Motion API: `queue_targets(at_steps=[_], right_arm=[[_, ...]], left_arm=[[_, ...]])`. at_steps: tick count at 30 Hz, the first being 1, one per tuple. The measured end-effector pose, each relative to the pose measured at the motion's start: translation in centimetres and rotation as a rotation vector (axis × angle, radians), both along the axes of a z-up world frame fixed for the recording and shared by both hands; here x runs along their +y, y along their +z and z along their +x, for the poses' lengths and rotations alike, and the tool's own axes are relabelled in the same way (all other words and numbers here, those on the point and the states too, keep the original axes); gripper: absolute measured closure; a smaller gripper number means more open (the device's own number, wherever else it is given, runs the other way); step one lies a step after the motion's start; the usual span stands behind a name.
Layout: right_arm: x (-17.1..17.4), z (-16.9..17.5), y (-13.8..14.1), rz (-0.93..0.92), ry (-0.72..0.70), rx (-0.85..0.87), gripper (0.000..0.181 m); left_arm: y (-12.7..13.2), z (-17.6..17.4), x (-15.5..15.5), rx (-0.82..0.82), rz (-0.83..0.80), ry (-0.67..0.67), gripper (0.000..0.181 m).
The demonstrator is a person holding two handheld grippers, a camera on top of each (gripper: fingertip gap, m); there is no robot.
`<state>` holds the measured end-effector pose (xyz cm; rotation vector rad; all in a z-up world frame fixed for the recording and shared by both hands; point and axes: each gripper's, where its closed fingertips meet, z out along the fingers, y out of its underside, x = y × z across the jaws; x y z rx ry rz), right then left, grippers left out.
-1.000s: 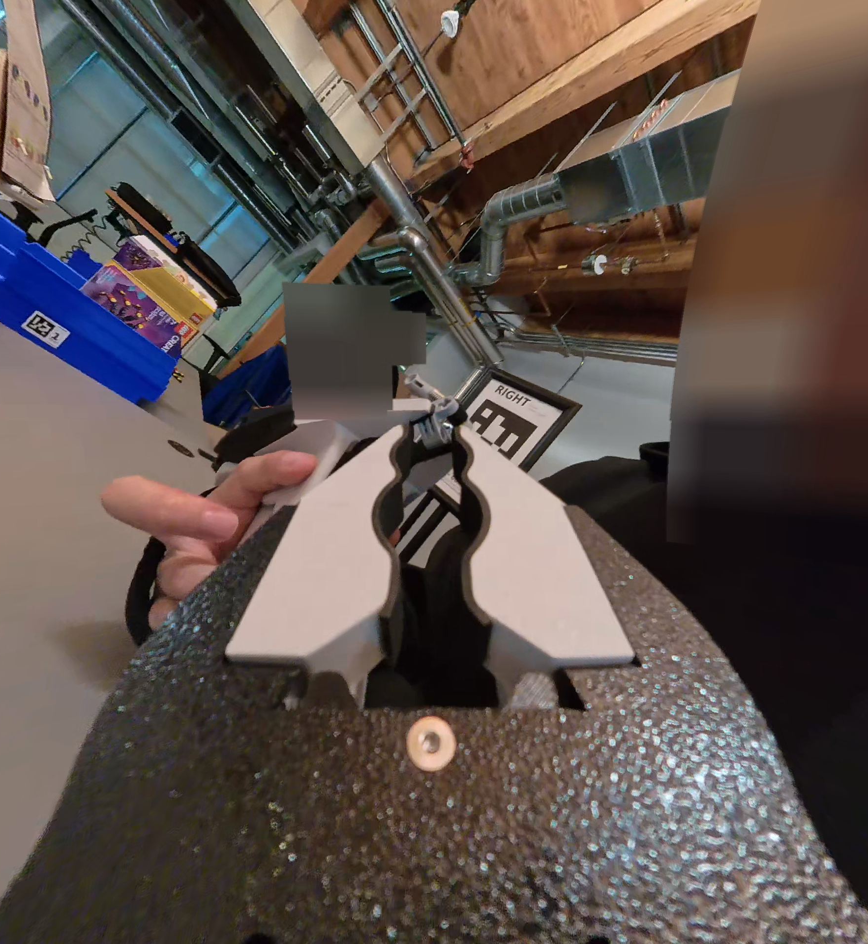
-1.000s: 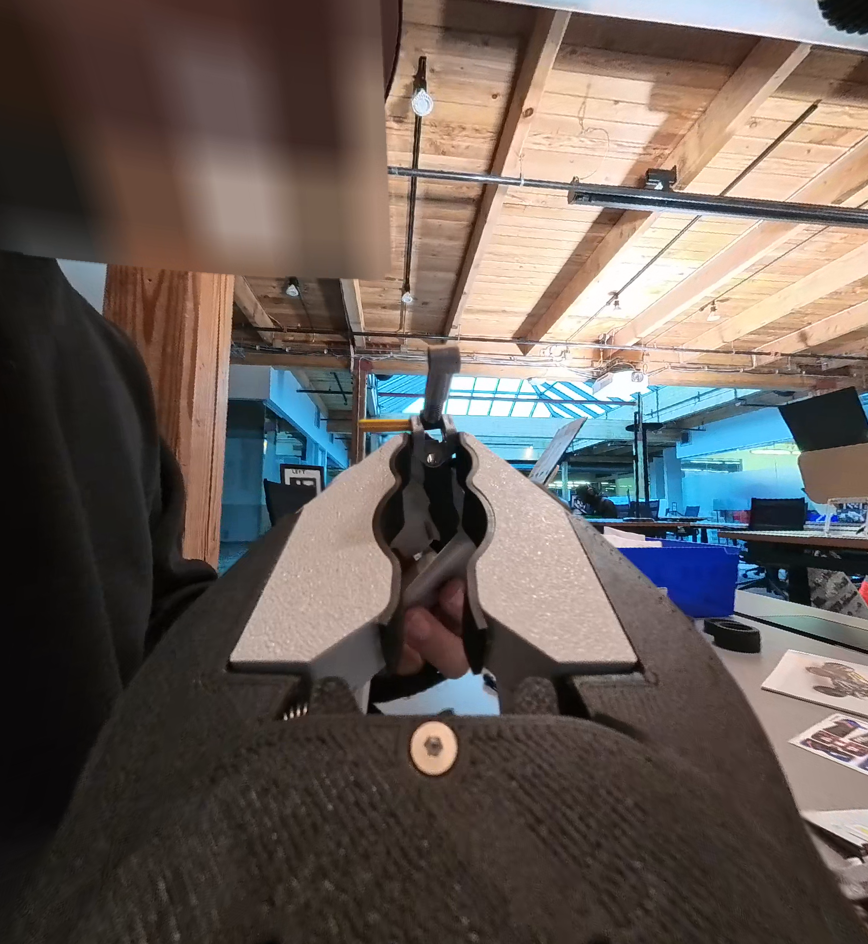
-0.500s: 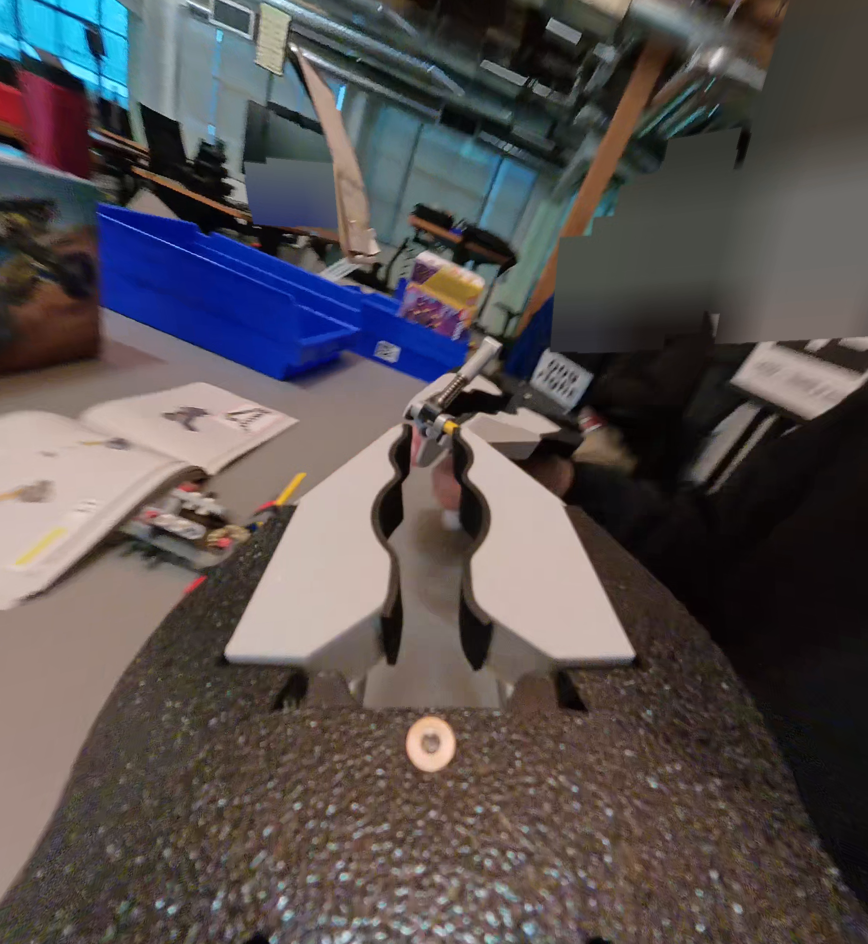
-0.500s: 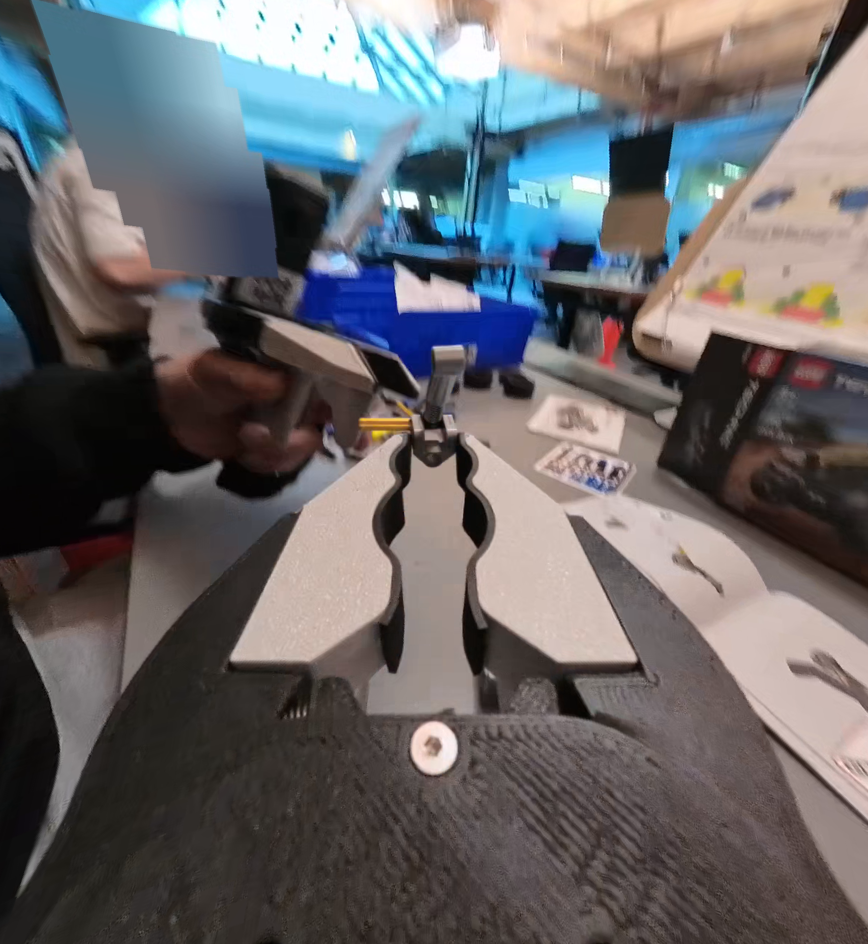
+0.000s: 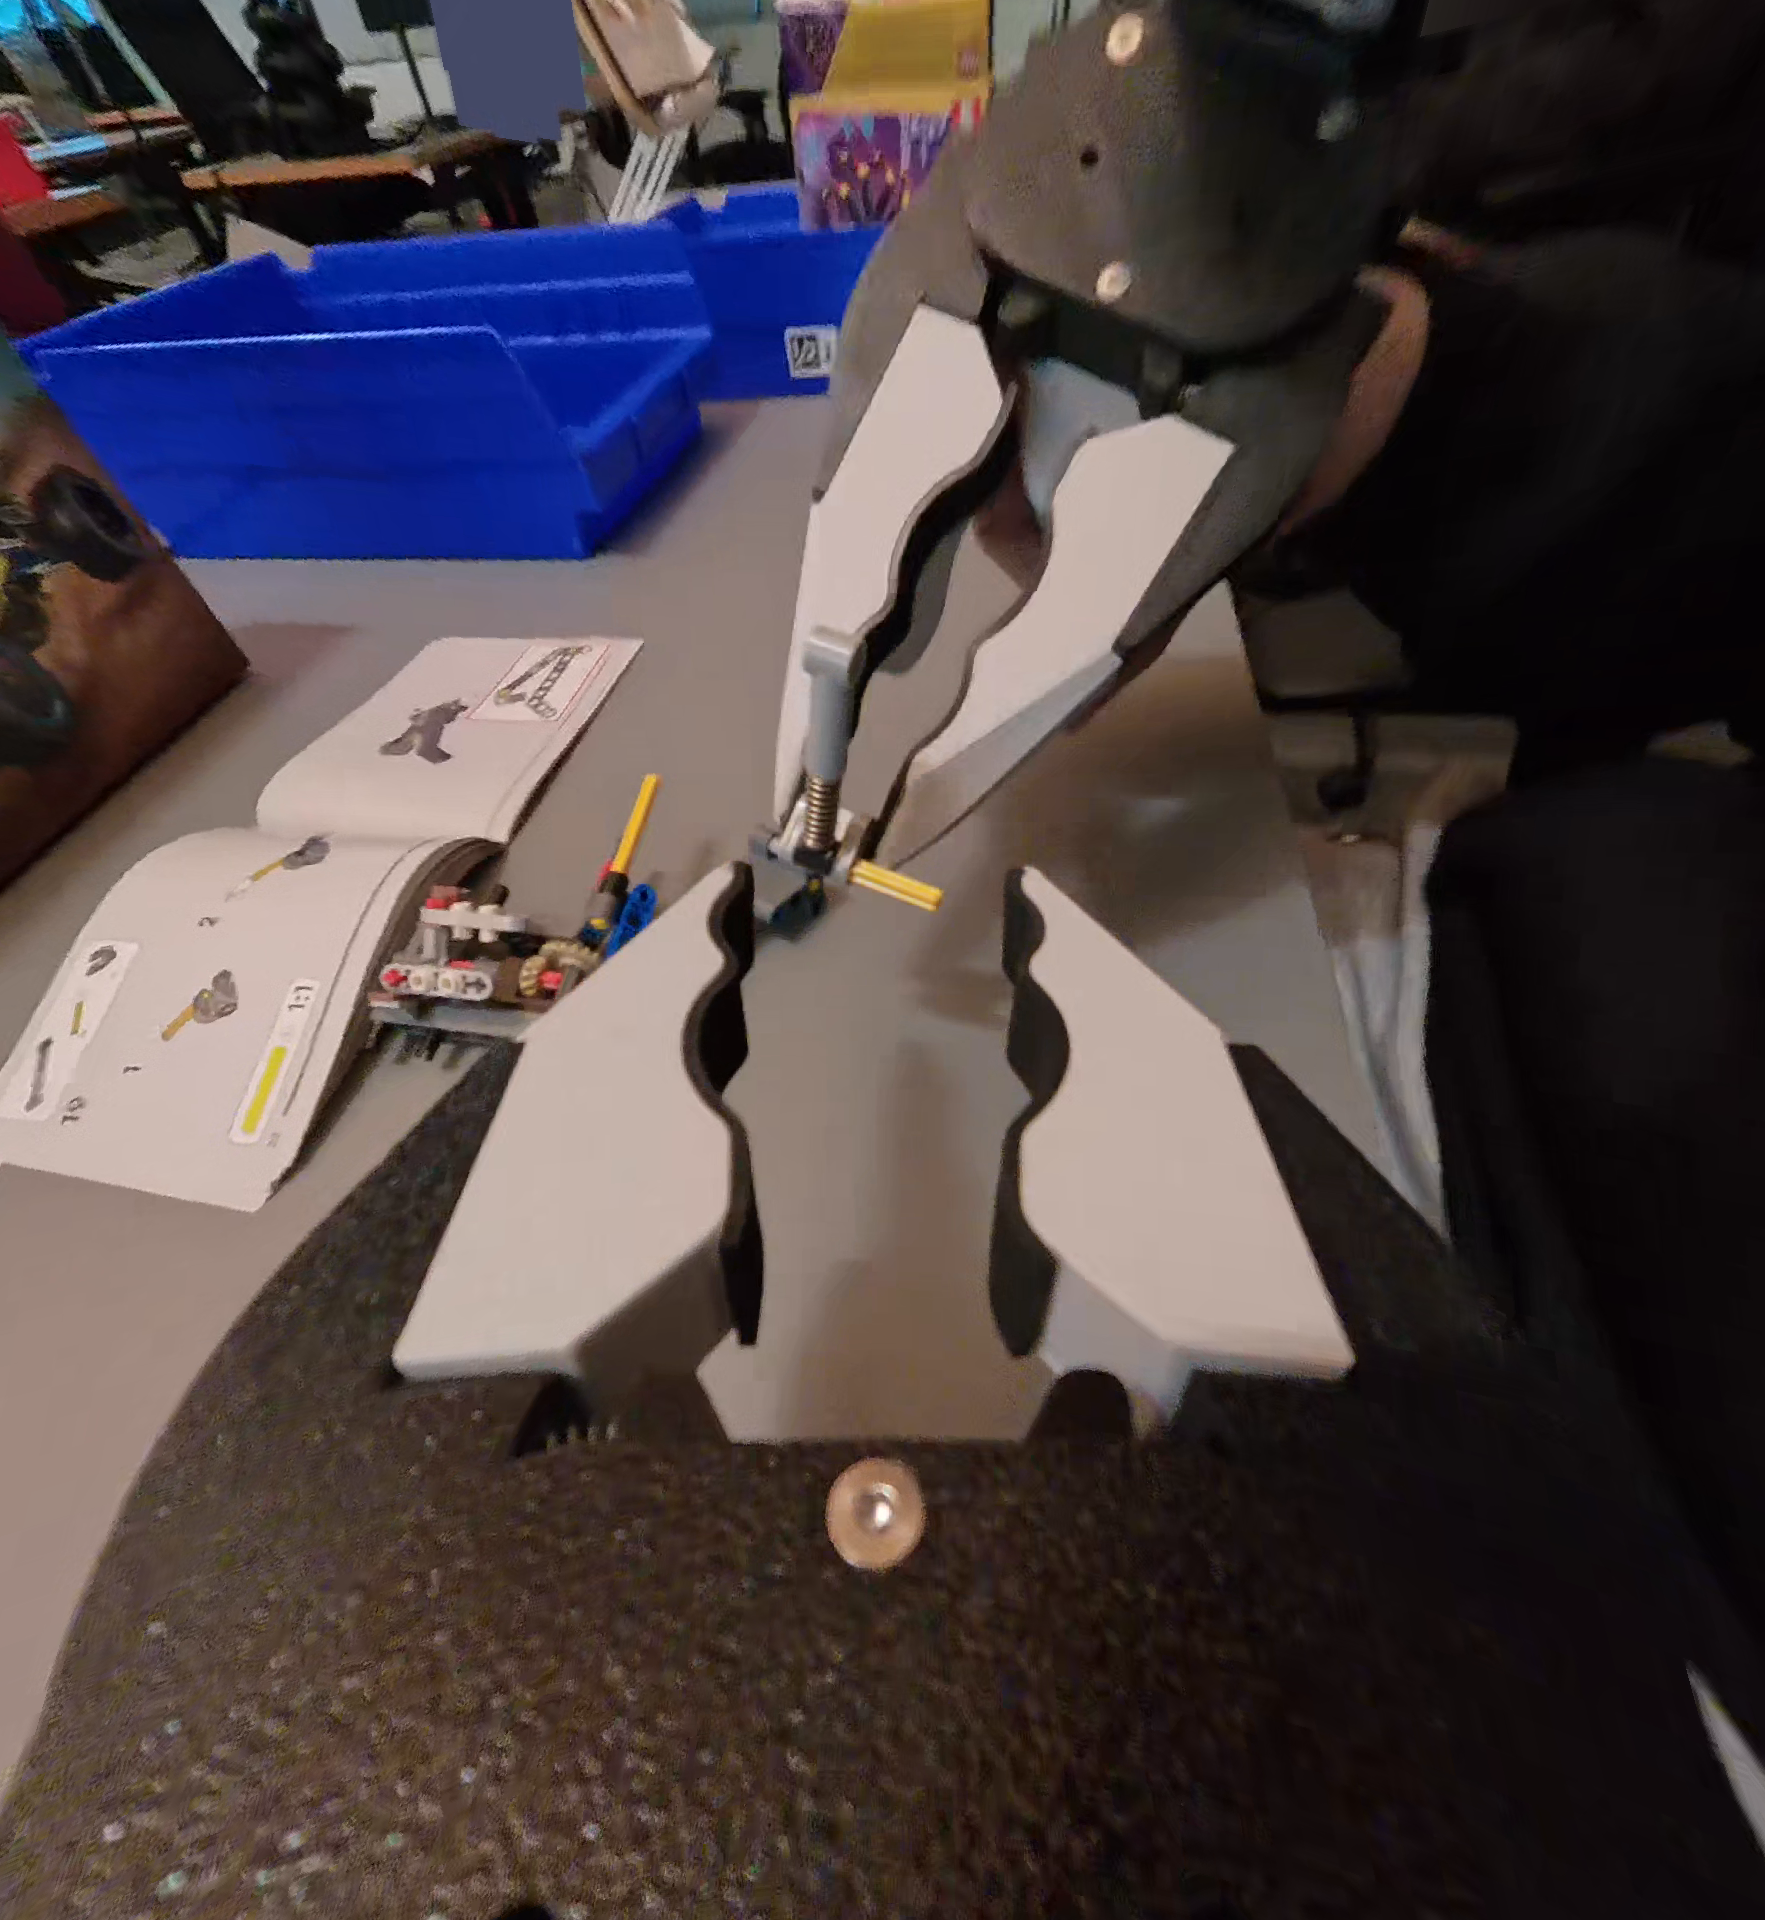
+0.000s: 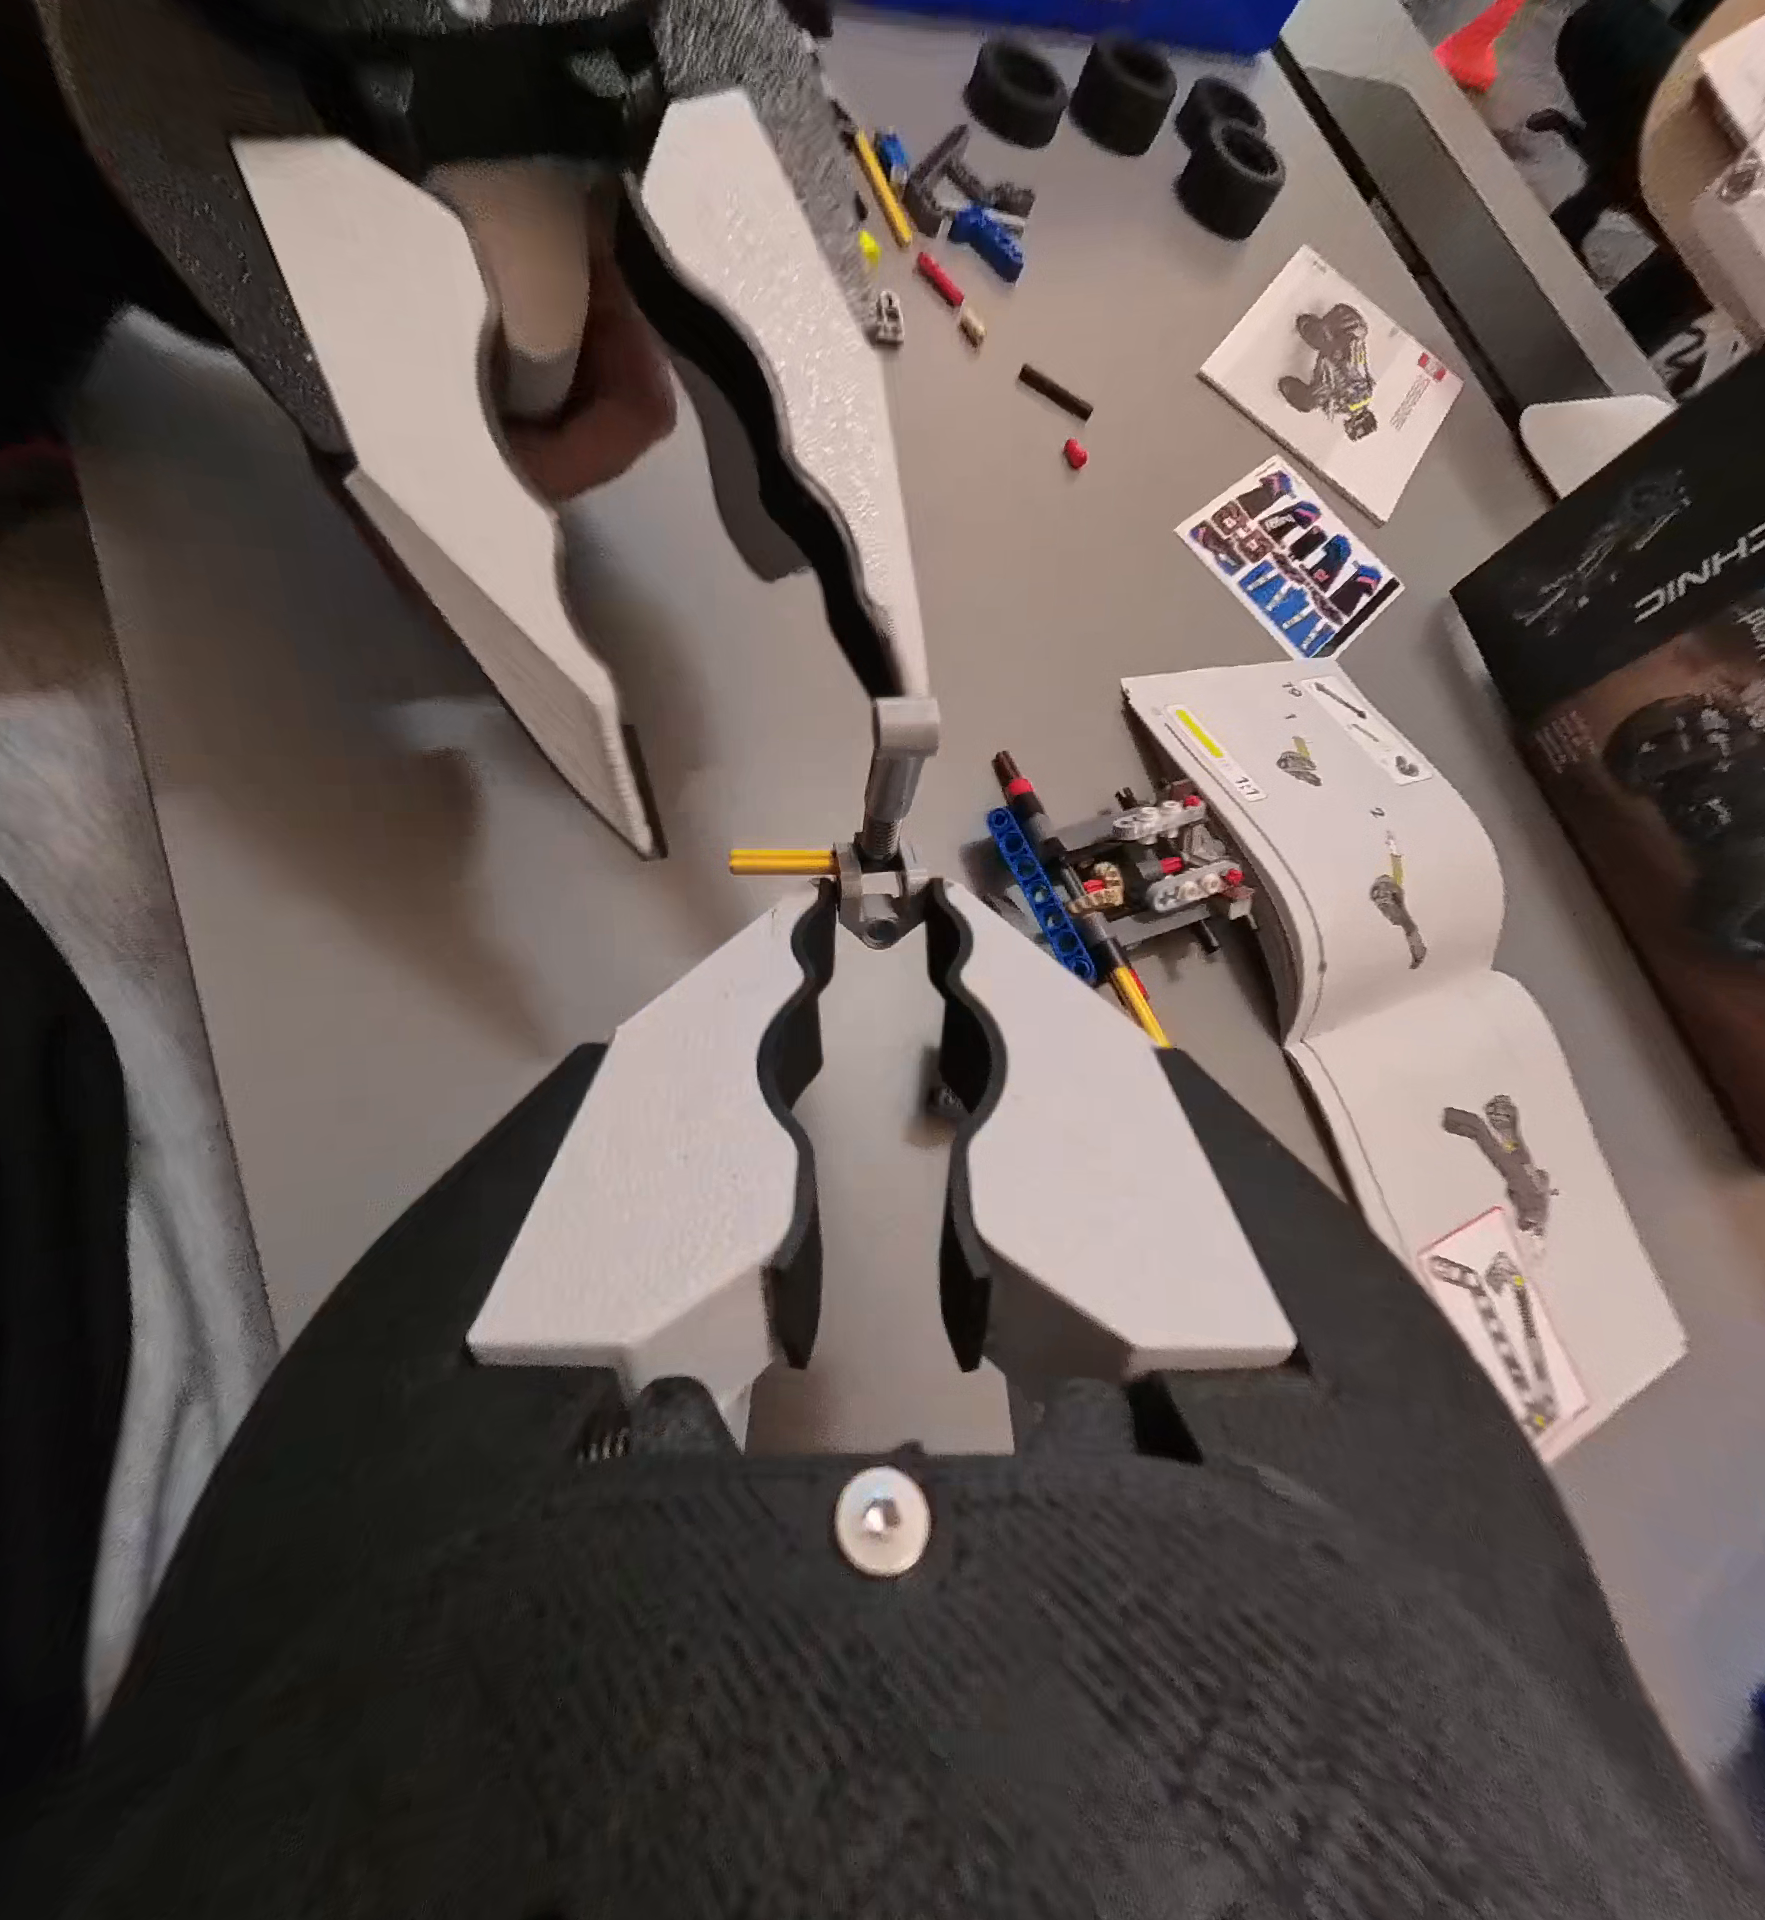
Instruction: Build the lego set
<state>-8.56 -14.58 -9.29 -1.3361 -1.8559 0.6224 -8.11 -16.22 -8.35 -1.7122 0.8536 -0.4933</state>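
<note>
Right gripper (image 6: 883,899): narrowed to a small gap and clamped on the grey connector at the foot of the spring strut (image 6: 893,790).
Spring strut: held just above the table (image 6: 338,935), pointing away from the right gripper; a metal coil is seen above the connector and a grey cap at the far end.
Yellow axle (image 6: 782,860): carried crosswise through the connector, sticking out to one side.
Left gripper (image 5: 878,894): spread wide, nothing gripped; one fingertip is seen right beside the strut, but contact cannot be told.
Chassis (image 6: 1138,883): a partly built piece lying on the table beside the strut, against the edge of the booklet.
Instruction booklet (image 6: 1397,935): lying open and flat.
Lego box (image 6: 1709,831): set just beyond the booklet.
Sticker sheet (image 6: 1288,556): lying flat on the table past the booklet.
Loose parts (image 6: 971,229): scattered farther off, near four black tyres (image 6: 1127,83).
Blue bins (image 5: 390,395): lined along the far table edge.
</note>
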Motion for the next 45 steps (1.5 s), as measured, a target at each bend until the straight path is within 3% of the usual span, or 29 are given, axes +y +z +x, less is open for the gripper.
queue_targets(at_steps=[4, 10, 15, 19, 23, 32, 45], right_arm=[[0.1, 0.3, -0.8, 0.154, 0.046, -0.061, 0.166], [1.4, 1.2, -2.0, 0.382, 0.032, -0.180, 0.166], [1.9, 1.6, -2.4, 0.460, 0.028, -0.226, 0.166], [1.7, 1.4, -2.3, 0.467, 0.032, -0.224, 0.166], [1.2, 1.1, -2.0, 0.457, 0.051, -0.198, 0.166], [0.5, 0.8, -0.8, 0.339, 0.093, -0.079, 0.166], [-0.3, 0.2, 1.6, 0.356, 0.163, 0.123, 0.167]], left_arm=[[-0.2, 0.0, 0.6, 0.072, -0.008, 0.065, 0.135], [0.9, 0.7, 1.1, -0.062, -0.083, 0.110, 0.142], [-0.5, 0.7, 1.6, -0.076, -0.202, 0.163, 0.148], [-1.4, 1.2, 1.8, -0.114, -0.286, 0.184, 0.148], [-1.4, 1.3, 2.0, -0.217, -0.349, 0.199, 0.170], [-0.5, 0.4, 1.9, -0.528, -0.497, 0.195, 0.175], [1.4, -0.3, 1.4, -0.705, -0.528, 0.122, 0.176]])
